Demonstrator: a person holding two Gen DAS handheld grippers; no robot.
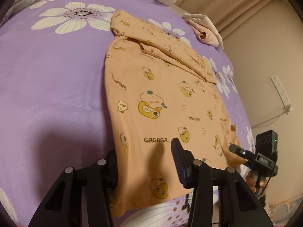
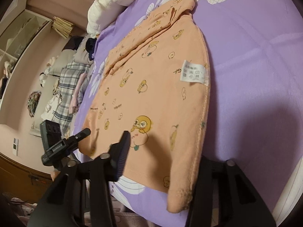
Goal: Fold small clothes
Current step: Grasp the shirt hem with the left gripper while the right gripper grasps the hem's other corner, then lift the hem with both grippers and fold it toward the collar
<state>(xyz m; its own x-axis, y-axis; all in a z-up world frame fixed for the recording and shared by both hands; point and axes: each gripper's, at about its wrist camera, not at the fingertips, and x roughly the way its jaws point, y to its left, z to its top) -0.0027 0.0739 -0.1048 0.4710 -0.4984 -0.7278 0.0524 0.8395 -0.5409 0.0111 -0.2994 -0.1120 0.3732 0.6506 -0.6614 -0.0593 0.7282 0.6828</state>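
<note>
Garment: peach cartoon-print top [image 1: 166,98], sleeves folded in, flat on the purple flowered bed cover [image 1: 49,79].
Left gripper [image 1: 144,162]: at the top's near hem, left corner; fingers astride the corner, cloth between them; contact with the pads unclear.
Right gripper [image 2: 164,157]: at the top's near hem, other corner; fingers either side of the seamed edge, grip not discernible.
Care label [image 2: 194,72]: white, on the top's seamed edge.
Pink cloth [image 1: 204,30]: beyond the top, near the bed's edge.
</note>
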